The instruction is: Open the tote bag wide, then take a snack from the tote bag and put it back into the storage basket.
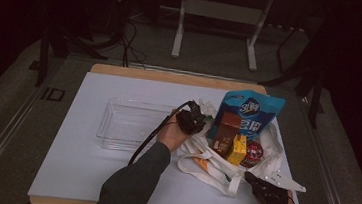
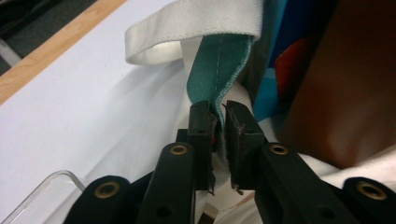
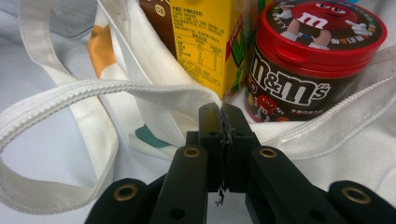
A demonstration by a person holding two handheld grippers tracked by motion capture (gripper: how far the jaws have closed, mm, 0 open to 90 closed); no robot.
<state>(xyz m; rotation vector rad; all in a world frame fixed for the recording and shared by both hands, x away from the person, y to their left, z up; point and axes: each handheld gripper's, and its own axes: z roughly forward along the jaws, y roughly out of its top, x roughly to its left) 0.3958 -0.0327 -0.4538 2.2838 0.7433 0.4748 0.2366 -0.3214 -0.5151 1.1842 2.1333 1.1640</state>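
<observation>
Tote bag [image 1: 213,160], white canvas, lies open right of centre, holding a blue snack pouch [image 1: 251,111], brown carton [image 1: 226,131], yellow juice carton [image 1: 237,149] and M&M's tub [image 1: 253,154]. Clear plastic tray [image 1: 116,126], left of it, holds nothing. Left gripper [image 2: 219,121] is clenched on the bag's teal-lined rim at its upper edge. Right gripper [image 3: 220,119] is clenched on the white rim directly below the tub.

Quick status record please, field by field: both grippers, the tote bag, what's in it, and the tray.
left gripper: shut on the teal-lined edge of the tote bag
right gripper: shut on the bag's white rim, near side
bag contents: blue snack pouch, brown carton, yellow carton, M&M's tub
clear tray: left of the bag, looks empty
surface: white mat on the wooden table
</observation>
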